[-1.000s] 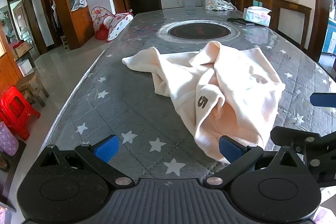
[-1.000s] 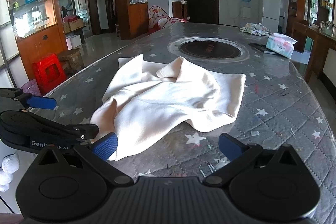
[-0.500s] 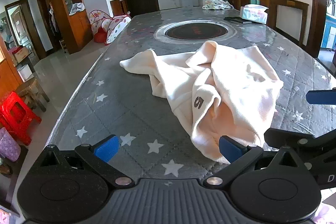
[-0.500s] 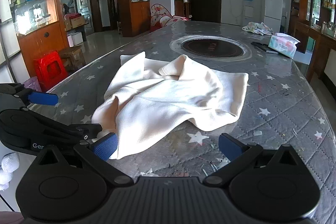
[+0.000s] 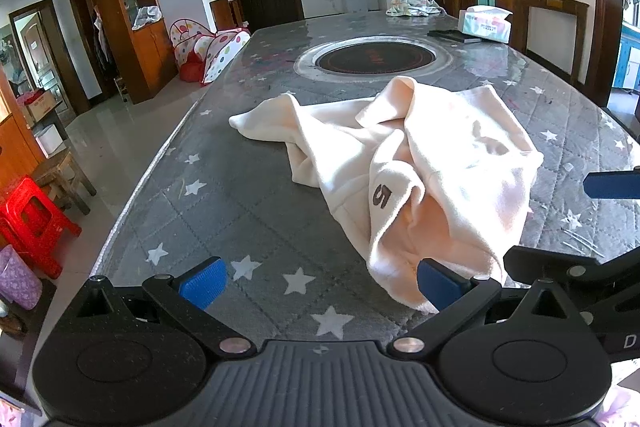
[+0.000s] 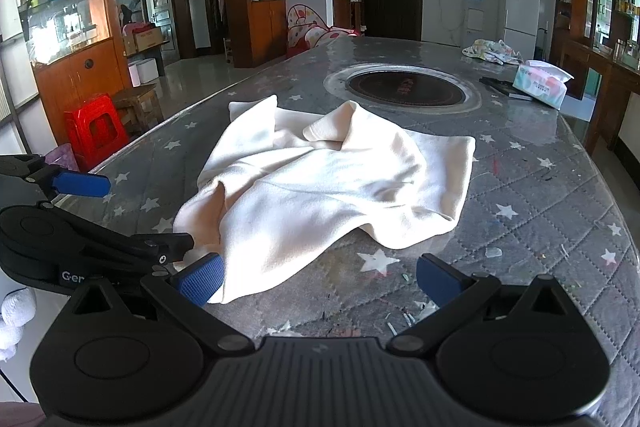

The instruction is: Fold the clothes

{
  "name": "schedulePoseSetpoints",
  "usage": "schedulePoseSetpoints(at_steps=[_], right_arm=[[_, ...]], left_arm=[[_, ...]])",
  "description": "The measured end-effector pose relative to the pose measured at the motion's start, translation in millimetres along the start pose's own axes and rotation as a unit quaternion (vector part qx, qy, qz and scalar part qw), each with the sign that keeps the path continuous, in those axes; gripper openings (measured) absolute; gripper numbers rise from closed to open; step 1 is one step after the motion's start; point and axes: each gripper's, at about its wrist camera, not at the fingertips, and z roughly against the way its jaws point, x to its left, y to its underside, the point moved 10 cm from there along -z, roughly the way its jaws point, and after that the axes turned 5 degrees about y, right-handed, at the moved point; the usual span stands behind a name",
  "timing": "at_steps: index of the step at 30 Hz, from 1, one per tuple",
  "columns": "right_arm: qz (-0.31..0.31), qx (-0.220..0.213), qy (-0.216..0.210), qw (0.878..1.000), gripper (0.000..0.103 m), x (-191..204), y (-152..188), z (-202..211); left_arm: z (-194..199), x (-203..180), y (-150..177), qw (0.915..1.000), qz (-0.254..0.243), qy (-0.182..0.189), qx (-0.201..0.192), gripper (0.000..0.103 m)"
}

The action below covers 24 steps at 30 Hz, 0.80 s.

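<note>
A red plastic stool (image 5: 30, 215) stands on the tiled floor at the far left, beside the long table with a grey quilted star-print cover (image 5: 240, 211). Near the table's close edge, the left gripper (image 5: 320, 281) hovers low with its blue-padded fingers spread wide apart, nothing between them; only grey cover lies in the gap, and the right-hand pad sits just at the near hem of the garment.

The crumpled cream fleece garment (image 5: 420, 167), printed with a dark numeral 5, lies in a loose heap on the middle of the table, one sleeve-like end trailing toward the left and its bulk bunched toward the right. Beyond it, a round dark cooktop (image 5: 376, 57) is set into the table.

In the right wrist view the right gripper (image 6: 320, 281) is likewise wide open and empty, its left pad touching or just beside the garment's near corner; which of the two cannot be told. The left gripper shows at that view's left edge.

Farther right, at the table's far end, sit a bundle of patterned cloth (image 6: 492, 51) and a white tissue pack (image 6: 542, 81), well apart from the garment.
</note>
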Motion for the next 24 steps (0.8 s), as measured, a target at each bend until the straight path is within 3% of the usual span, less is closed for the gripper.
schedulePoseSetpoints(at_steps=[24], right_arm=[[-0.005, 0.007, 0.000, 1.000, 0.103, -0.9, 1.8, -8.0]], left_arm=[[-7.3, 4.5, 1.6, 1.0000, 0.004, -0.002, 0.008, 0.103]])
